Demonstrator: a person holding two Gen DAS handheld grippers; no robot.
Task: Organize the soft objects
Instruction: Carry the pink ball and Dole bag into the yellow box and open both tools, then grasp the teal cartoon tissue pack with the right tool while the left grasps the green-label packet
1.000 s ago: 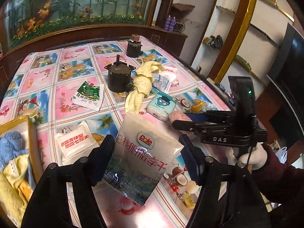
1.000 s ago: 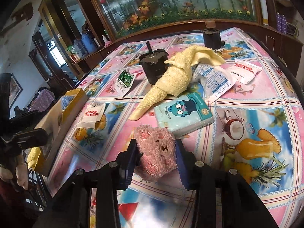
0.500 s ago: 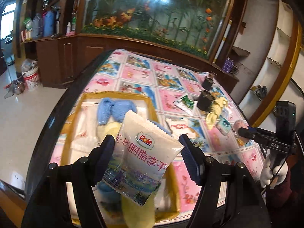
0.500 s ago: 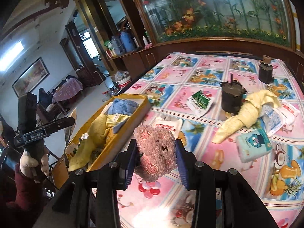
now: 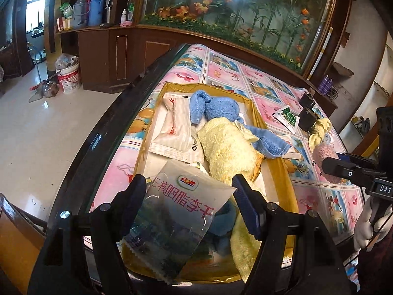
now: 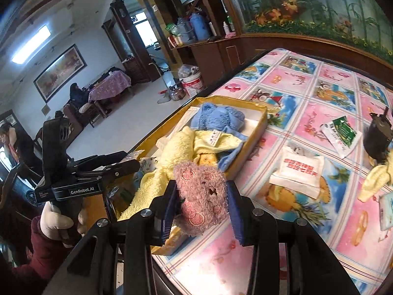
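Observation:
In the left wrist view my left gripper point(image 5: 189, 204) is shut on a clear Dole snack bag point(image 5: 179, 216), which hangs over the near end of the yellow box point(image 5: 282, 179). Inside the box lie a blue towel point(image 5: 221, 110), a yellow towel point(image 5: 228, 147) and a white packet point(image 5: 174, 127). In the right wrist view my right gripper point(image 6: 202, 204) is shut on a pink plush toy point(image 6: 202, 196), above the near right corner of the yellow box point(image 6: 248, 157). The left gripper point(image 6: 122, 164) shows there over the box's left side.
On the patterned tablecloth right of the box lie a white tissue packet point(image 6: 298, 174), a green sachet point(image 6: 340, 130), a black motor point(image 6: 377, 137) and another yellow towel point(image 6: 375, 177). The table edge point(image 5: 103, 132) runs close along the box. A white-gloved hand point(image 6: 59, 218) holds the left gripper.
Both grippers have swung left from the table's middle to the yellow box. The snack bag is now low over the box's near end, and the plush toy has reached the box's corner.

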